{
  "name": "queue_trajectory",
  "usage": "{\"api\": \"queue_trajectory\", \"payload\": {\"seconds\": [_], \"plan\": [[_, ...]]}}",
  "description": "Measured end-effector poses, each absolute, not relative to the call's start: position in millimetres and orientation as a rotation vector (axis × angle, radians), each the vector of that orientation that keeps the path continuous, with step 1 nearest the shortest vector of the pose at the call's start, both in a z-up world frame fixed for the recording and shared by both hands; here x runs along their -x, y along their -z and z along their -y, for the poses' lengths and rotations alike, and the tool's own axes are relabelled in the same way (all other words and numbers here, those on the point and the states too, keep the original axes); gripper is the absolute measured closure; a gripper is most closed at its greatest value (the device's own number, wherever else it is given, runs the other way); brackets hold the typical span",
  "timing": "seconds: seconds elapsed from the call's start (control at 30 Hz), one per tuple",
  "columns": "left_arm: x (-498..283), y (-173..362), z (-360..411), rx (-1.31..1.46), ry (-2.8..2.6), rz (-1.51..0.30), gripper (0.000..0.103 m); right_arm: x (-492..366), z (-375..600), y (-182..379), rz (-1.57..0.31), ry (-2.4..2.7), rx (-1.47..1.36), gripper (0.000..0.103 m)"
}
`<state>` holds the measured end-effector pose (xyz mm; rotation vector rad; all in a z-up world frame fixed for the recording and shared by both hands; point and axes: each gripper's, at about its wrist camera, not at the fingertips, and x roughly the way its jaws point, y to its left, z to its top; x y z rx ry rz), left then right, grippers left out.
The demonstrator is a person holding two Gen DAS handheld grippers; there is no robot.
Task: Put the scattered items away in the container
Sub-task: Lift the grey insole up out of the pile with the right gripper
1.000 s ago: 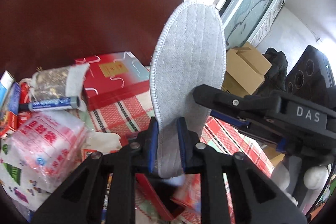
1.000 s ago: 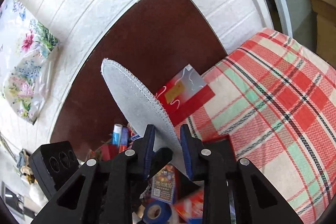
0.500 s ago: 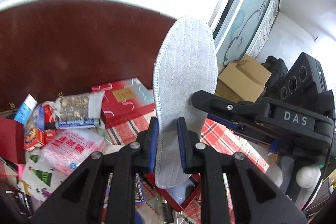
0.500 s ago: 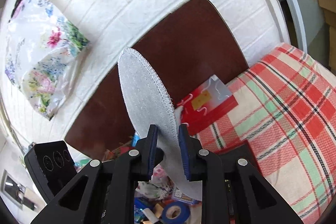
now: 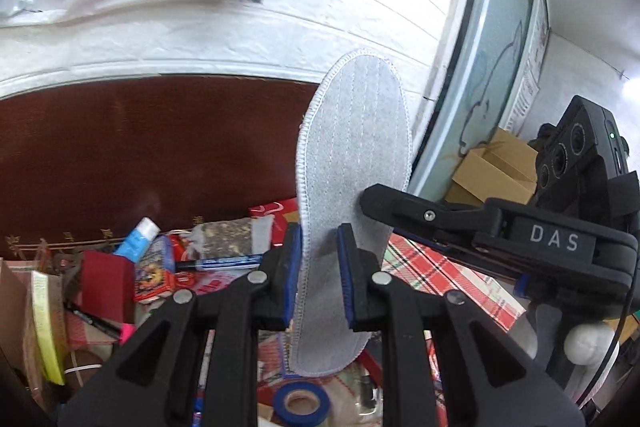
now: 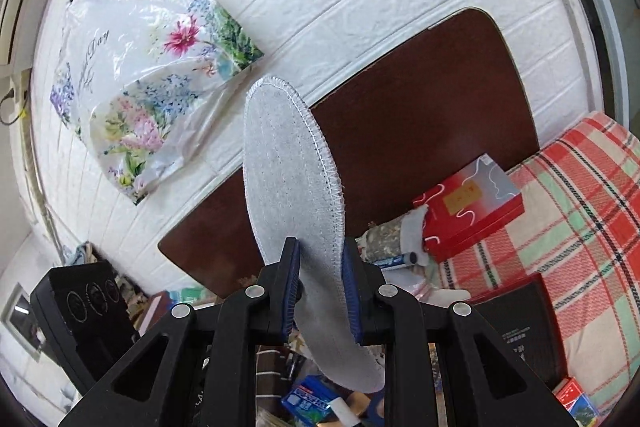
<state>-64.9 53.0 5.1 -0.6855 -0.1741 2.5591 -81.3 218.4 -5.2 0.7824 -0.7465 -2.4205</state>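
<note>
i've got the grey insole (image 5: 352,187) raised clear of the clutter on the plaid bed (image 6: 580,195), held upright in both grippers, i'd guess so it stays flat for carrying to the container, which i can't pick out. left gripper (image 5: 319,279): fingers nearly closed, blue pads (image 5: 293,279) pinching the insole around its middle. right gripper (image 6: 320,291): same narrow gap, fingers clamped on the same insole. below lie a red box (image 6: 472,203), a marker (image 5: 224,261) and blue tape (image 5: 304,403).
</note>
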Motion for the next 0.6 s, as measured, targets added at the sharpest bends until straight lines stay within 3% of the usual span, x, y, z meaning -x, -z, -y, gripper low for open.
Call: {"api": "queue_trajectory", "payload": {"seconds": [0.4, 0.6], "plan": [[24.9, -13.4, 58.3, 0.658, -2.725, 0.287, 0.088, 48.8, -103.6, -17.3, 0.394, 2.365, -0.718, 0.079], [8.7, -18.4, 110.7, 0.645, -2.828, 0.333, 0.090, 52.4, -50.8, -14.4, 0.369, 2.268, -0.750, 0.083]]}}
